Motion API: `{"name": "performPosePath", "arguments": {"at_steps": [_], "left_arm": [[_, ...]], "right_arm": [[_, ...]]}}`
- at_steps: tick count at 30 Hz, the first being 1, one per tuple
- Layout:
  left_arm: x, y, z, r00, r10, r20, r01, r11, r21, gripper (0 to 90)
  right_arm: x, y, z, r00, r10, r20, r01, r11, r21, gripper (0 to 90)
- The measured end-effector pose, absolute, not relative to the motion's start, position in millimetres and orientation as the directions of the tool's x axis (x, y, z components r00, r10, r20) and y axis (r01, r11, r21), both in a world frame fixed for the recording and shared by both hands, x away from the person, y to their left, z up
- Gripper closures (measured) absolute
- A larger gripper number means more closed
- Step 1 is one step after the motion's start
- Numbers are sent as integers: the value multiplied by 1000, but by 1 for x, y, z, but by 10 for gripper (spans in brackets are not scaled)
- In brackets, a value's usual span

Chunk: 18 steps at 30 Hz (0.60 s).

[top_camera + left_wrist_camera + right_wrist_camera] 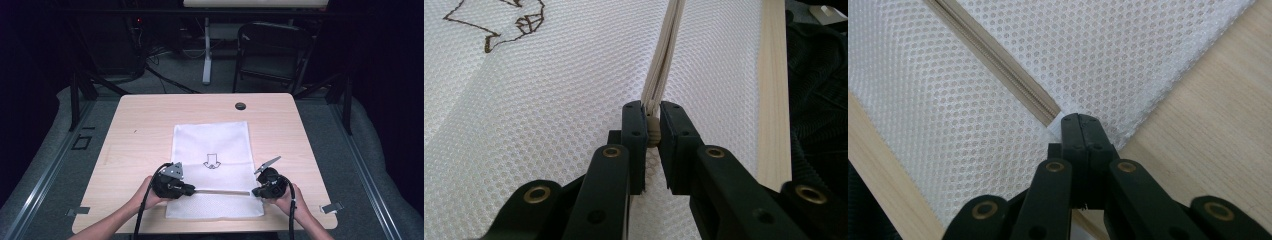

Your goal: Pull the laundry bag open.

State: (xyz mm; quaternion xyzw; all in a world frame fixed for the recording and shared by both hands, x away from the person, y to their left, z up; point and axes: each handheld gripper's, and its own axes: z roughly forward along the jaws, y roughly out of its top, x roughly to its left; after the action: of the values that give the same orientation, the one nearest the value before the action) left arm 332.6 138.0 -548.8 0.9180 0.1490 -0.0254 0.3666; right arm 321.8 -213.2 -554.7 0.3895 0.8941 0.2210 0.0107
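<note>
Mesh bag (212, 150) zipper job — both ends of the zipper are pinned. Left hand-held gripper (191, 190) is clamped on the zipper's slider (653, 131): in the left gripper view the small beige piece sits squeezed between the two black jaws, with the zipper tape (664, 60) rising edge-on beyond it. Holding the slider that way makes sense if the plan is to run it along the track. Right hand-held gripper (254, 192) is pressed fully together on the far end of the zipper, at the bag's right edge; in the right gripper view the jaws meet just where the tape (998, 62) ends. My read: that's the anchor — it keeps the fabric from bunching or sliding while the slider gets pulled. Zipper line (222, 191) is taut and straight between the two. Bag lies flat on the table (140, 120), near the person's edge, printed arrow (212, 161) in the middle, zipper running across its near end. Can't tell from these frames whether the track is shut or parted.
</note>
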Motion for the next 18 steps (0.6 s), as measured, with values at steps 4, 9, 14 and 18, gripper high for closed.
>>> {"name": "performPosePath", "arguments": {"at_steps": [4, 9, 14, 18], "left_arm": [[334, 137, -553, 949, 274, -155, 306, -688, 658, 818], [334, 135, -553, 952, 264, -155, 299, -687, 662, 818], [335, 127, -556, 951, 260, -166, 303, -685, 662, 818], [335, 119, -558, 957, 243, -157, 285, -706, 648, 817]], "right_arm": [[323, -214, -555, -688, 705, 172, 703, 588, 401, 900], [322, -213, -553, -684, 708, 172, 708, 589, 391, 900], [321, -208, -546, -698, 700, 151, 676, 576, 460, 900], [321, -202, -553, -713, 688, 137, 672, 613, 416, 900]]}}
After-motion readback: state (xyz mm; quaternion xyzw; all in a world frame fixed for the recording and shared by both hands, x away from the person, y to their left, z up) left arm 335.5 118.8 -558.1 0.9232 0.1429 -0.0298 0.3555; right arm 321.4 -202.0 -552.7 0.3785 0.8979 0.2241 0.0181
